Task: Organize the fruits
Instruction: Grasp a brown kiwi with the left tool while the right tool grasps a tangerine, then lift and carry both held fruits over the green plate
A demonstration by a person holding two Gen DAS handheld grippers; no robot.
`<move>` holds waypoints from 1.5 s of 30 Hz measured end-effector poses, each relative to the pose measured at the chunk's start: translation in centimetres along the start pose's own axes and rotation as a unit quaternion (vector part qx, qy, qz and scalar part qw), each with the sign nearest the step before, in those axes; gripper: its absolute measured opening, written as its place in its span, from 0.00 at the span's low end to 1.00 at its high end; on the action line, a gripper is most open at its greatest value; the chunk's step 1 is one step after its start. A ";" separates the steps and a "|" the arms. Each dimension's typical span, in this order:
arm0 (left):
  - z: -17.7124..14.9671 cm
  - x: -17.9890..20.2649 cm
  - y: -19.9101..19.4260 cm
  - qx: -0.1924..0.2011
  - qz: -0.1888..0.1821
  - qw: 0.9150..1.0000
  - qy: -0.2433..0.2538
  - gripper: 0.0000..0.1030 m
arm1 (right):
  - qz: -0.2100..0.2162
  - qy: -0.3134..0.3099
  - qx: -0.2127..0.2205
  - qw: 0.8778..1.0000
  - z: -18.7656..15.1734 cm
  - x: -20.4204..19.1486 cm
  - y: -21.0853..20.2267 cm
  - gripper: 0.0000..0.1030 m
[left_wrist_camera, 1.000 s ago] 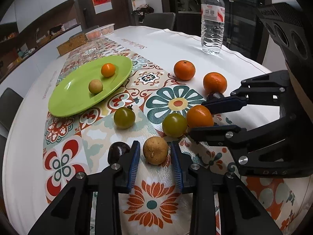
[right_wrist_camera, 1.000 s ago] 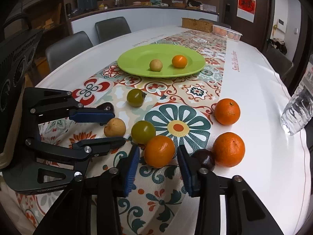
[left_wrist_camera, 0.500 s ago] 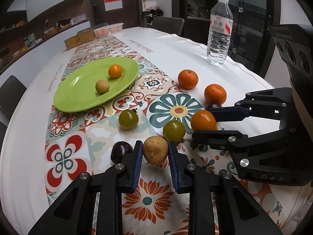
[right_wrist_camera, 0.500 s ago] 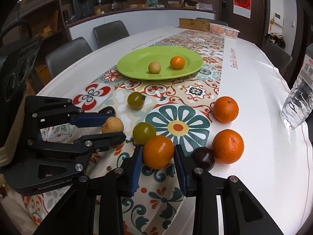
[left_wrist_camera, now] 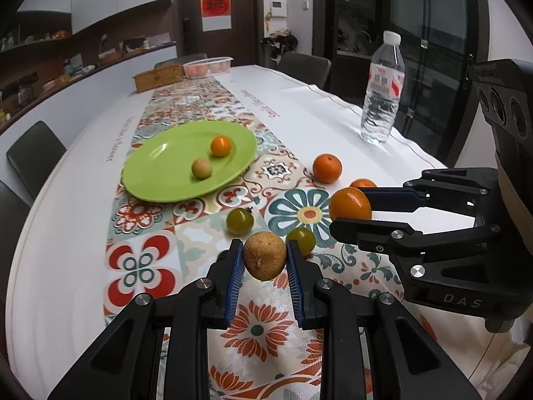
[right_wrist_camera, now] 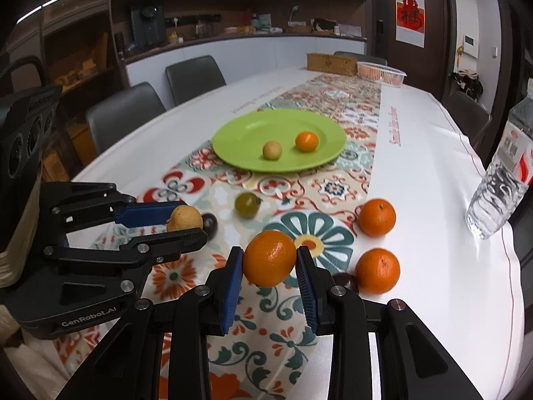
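My left gripper (left_wrist_camera: 263, 260) is shut on a tan round fruit (left_wrist_camera: 264, 260) and holds it above the patterned runner; it also shows in the right wrist view (right_wrist_camera: 185, 218). My right gripper (right_wrist_camera: 269, 263) is shut on an orange (right_wrist_camera: 269, 258), lifted off the table, also seen in the left wrist view (left_wrist_camera: 349, 204). A green plate (left_wrist_camera: 160, 180) farther back holds a small orange (left_wrist_camera: 221, 145) and a tan fruit (left_wrist_camera: 202, 168). Two green fruits (left_wrist_camera: 240, 221) (left_wrist_camera: 302, 238), two oranges (right_wrist_camera: 377, 217) (right_wrist_camera: 377, 270) and two dark fruits (right_wrist_camera: 210, 223) lie on the runner.
A water bottle (left_wrist_camera: 383, 90) stands at the right on the white tablecloth. A wicker box (left_wrist_camera: 158, 78) and a plastic basket (left_wrist_camera: 208, 66) sit at the table's far end. Grey chairs (right_wrist_camera: 193, 73) line the table's sides.
Both grippers closed on their fruits and lifted them off the table: the left on the tan fruit, the right on the orange.
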State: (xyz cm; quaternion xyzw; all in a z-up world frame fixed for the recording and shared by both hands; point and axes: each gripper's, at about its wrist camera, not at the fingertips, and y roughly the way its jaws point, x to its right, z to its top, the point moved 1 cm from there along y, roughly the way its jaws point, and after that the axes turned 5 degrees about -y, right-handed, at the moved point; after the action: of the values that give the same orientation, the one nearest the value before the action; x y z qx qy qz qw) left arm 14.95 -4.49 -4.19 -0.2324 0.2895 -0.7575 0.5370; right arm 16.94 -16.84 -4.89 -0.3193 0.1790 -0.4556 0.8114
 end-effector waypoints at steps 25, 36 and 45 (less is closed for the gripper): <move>6.0 -4.5 -2.7 0.058 0.037 0.997 -0.035 0.25 | 0.012 -0.014 0.068 0.998 7.9 -0.4 -1.0 0.32; 9.9 -8.1 -0.4 0.048 0.033 0.997 -0.058 0.25 | 0.015 -0.008 0.048 0.999 11.9 0.6 2.6 0.32; 12.7 -11.0 3.0 0.022 0.025 0.997 -0.076 0.25 | 0.014 -0.003 0.015 1.000 14.9 2.0 6.4 0.32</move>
State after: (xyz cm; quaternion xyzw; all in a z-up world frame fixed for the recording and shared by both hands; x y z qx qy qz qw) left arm 28.91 2.80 2.49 -0.2700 0.2370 -0.7305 0.5807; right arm 30.69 -10.80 1.63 -0.3058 0.1745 -0.4460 0.8229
